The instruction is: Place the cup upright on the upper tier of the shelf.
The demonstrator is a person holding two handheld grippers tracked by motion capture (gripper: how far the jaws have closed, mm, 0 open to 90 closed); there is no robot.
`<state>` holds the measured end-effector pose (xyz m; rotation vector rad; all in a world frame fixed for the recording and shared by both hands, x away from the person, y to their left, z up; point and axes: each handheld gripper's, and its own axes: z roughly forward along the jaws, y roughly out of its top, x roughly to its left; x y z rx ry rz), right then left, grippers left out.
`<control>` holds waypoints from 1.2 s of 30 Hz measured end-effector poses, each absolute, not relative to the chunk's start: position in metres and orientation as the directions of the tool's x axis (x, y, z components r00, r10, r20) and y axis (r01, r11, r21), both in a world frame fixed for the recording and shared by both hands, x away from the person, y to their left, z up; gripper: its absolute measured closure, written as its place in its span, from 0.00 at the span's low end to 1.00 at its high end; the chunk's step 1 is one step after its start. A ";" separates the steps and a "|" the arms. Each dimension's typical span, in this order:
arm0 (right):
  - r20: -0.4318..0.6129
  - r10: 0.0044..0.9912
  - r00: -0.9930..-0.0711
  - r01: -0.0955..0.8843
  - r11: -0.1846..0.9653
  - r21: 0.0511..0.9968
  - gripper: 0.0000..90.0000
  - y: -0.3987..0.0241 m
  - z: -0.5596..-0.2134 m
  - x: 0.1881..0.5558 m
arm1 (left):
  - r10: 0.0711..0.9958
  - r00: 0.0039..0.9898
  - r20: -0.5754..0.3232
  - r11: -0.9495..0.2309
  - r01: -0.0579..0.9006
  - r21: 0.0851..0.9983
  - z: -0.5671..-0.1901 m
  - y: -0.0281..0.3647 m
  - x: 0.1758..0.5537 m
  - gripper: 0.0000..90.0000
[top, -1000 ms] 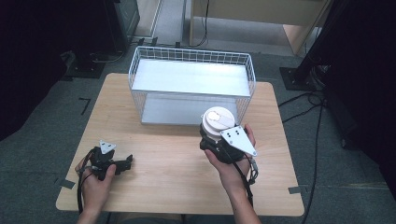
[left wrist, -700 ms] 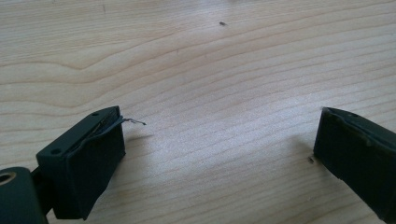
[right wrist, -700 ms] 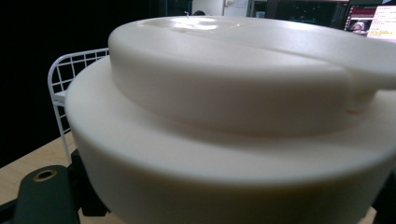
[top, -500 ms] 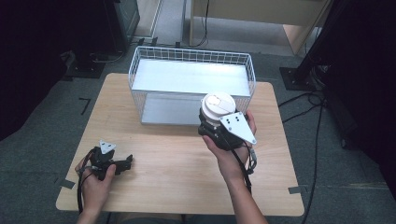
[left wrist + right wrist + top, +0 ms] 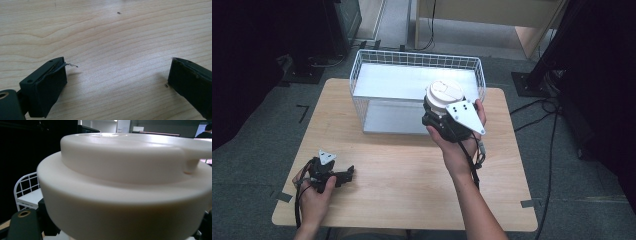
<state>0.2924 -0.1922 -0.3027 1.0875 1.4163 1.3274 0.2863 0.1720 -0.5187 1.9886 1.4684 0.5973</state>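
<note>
Right tongs (image 5: 437, 107) clenched on the lidded white tub (image 5: 444, 93), held above the near rim of the wire basket (image 5: 362, 80); grip apparently low, so it may tip or snag the rim; left tongs (image 5: 343, 174) released on the bench (image 5: 412, 165).

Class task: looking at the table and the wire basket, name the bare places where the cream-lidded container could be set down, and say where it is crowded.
Free: the wire basket floor, and the table between left gripper and right forearm. Crowded: the basket's front right corner, where the right gripper holds the container.
</note>
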 end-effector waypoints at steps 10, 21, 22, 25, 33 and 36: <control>-0.049 0.976 -0.211 0.016 0.054 0.998 0.18 -0.188 -0.286 0.314 | 0.957 0.291 0.011 -0.218 0.691 0.689 -0.519 0.172 0.286 0.03; -0.051 0.983 -0.176 0.002 0.052 0.999 0.18 -0.186 -0.282 0.343 | 0.957 0.290 0.011 -0.217 0.691 0.689 -0.519 0.172 0.286 0.03; -0.058 0.984 -0.171 0.000 0.059 0.998 0.18 -0.185 -0.282 0.349 | 0.957 0.290 0.011 -0.218 0.691 0.689 -0.519 0.172 0.286 0.03; -0.058 0.984 -0.166 0.008 0.060 0.998 0.17 -0.184 -0.282 0.359 | 0.957 0.290 0.010 -0.217 0.691 0.690 -0.519 0.172 0.286 0.03; -0.038 0.989 -0.146 0.029 0.042 0.999 0.18 -0.182 -0.279 0.385 | 0.957 0.290 0.010 -0.217 0.692 0.689 -0.519 0.172 0.286 0.03; -0.036 0.990 -0.138 0.036 0.041 0.999 0.18 -0.181 -0.278 0.391 | 0.957 0.290 0.009 -0.216 0.692 0.689 -0.519 0.172 0.286 0.03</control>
